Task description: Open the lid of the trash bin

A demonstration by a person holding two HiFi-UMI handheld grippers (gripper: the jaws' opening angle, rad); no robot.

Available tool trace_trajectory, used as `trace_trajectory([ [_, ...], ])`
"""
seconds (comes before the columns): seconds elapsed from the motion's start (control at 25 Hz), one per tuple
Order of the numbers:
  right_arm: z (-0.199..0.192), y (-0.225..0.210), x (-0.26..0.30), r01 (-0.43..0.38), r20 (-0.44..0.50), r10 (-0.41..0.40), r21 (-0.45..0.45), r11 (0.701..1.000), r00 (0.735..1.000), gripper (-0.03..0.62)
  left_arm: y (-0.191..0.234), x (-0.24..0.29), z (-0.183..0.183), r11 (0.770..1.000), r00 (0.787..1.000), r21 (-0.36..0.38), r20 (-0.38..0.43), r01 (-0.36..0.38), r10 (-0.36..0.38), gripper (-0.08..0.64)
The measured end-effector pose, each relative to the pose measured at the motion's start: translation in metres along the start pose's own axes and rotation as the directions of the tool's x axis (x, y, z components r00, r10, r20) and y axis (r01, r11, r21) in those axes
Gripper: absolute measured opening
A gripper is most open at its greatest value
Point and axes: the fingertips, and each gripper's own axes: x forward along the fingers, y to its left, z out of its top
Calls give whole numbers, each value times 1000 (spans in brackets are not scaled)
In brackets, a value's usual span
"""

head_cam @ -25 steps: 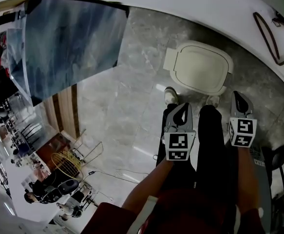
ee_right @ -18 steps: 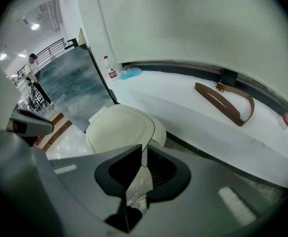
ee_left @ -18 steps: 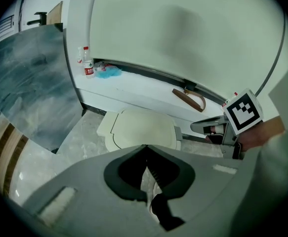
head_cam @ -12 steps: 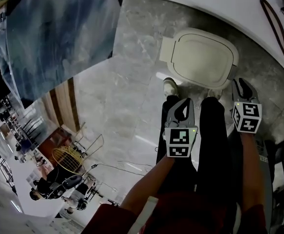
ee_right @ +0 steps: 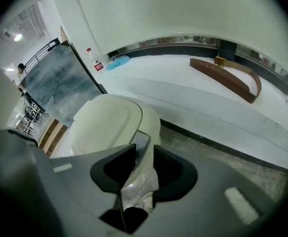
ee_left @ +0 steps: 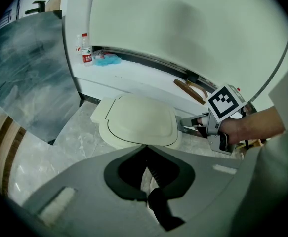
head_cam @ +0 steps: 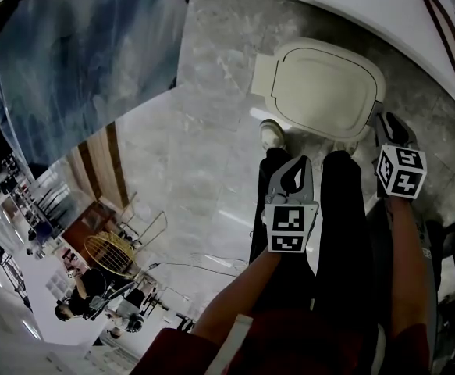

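Looking down from the head, the lid (head_cam: 318, 92) covers the trash bin (ee_right: 152, 125) completely, so its body stays out of sight. The left gripper (ee_left: 145, 148) blocks the bin's near rim in its own view. The far bottle (ee_left: 86, 49) has a label too small to read. The person (ee_right: 20, 70) far left is just a speck.

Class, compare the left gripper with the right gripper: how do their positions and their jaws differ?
The right gripper reaches the side edge of the trash bin. The left gripper hangs back, apart from the bin. The right gripper's jaws stand apart, while the left gripper's are together but for a thin slit. Both point toward the bin.
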Motion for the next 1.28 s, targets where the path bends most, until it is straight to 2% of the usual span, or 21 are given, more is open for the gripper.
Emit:
trace_trajectory([
  [0.32, -3, -1, 3, 3, -23, -2, 14, 1000, 1000, 117, -1, 2, 1, 1000, 1000, -3, -3, 6, -6, 6],
  [0.64, -4, -6, 5, -26, -60, 29, 47, 999, 998, 135, -7, 2, -7, 1000, 999, -4, -24, 21, -21, 6],
  [1.28, -3, -5, 6, -12, -57, 15, 56, 998, 998, 135, -7, -7, -7, 1000, 1000, 2, -14, 22, -22, 6],
])
